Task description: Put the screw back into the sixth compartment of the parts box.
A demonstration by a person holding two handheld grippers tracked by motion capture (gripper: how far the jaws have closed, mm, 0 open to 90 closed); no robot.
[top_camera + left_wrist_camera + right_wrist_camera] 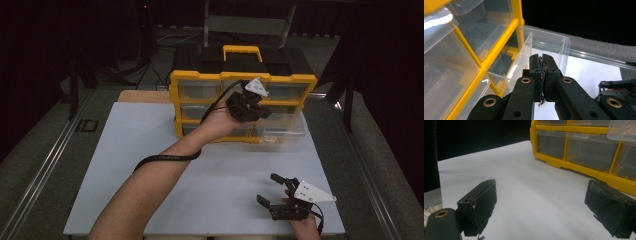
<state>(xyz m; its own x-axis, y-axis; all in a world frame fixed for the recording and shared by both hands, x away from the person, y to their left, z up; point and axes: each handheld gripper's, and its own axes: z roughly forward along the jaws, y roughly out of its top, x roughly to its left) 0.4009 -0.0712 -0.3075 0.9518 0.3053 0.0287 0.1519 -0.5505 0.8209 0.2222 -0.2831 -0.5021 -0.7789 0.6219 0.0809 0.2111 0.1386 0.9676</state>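
A yellow organizer with clear drawers and a black top stands at the back of the white mat. Its lower right drawer is pulled out toward me, and it also appears as a clear box just beyond my left jaws. My left gripper is held up in front of the organizer's middle rows, its pads pressed together with nothing visible between them. My right gripper rests low at the mat's front right, open and empty, facing the organizer across bare mat.
The white mat covers a grey table with rails on both sides. A yellow carry handle sits on the organizer's black lid. The left arm's cable loops over the forearm. Dark surroundings lie beyond the table.
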